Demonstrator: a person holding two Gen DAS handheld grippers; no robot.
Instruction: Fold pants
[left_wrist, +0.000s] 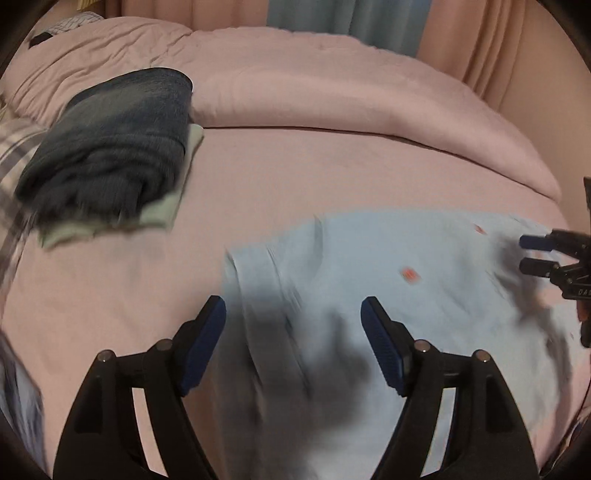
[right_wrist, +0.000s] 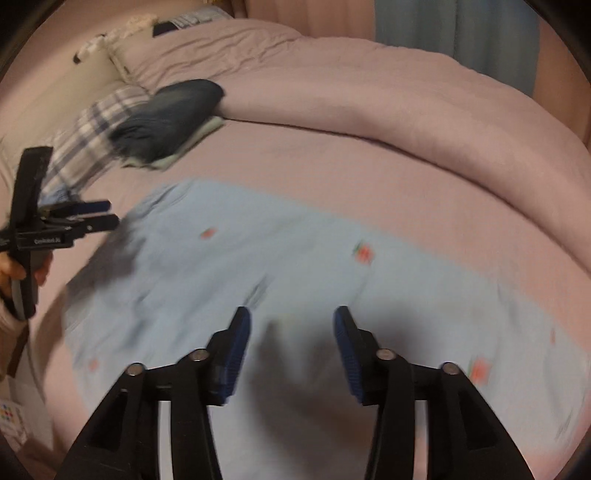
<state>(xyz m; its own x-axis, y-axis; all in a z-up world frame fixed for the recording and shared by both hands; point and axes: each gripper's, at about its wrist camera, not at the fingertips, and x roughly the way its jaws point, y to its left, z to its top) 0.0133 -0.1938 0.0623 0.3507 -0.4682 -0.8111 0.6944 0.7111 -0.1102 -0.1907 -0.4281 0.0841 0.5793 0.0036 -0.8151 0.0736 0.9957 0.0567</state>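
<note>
A: Which step are you on?

B: Looks like the start. The pants (right_wrist: 280, 266) lie spread flat on the bed (right_wrist: 332, 162), light blue with small red motifs, and you hold nothing. No fold that I can make out, though both views are motion-blurred.

A: Hand-held grippers?

B: Your left hand-held gripper (left_wrist: 293, 332) has its fingers wide apart, hovering over one end of the pants, empty. Your right hand-held gripper (right_wrist: 291, 343) is also spread, empty, above the near edge of the cloth.

A: Next move?

B: My guess: bring each one down onto an edge of the fabric, pinch one layer, then lift together and carry it across. Thin cloth, so pinch low or you'll grab the pink sheet too.

A: Anything else around?

B: A folded dark garment (left_wrist: 110, 147) stacked on a pale green one (left_wrist: 162, 210), well apart from the pants, near a plaid pillow (right_wrist: 85, 151). A bunched pink duvet (left_wrist: 332, 92) lies behind.
</note>
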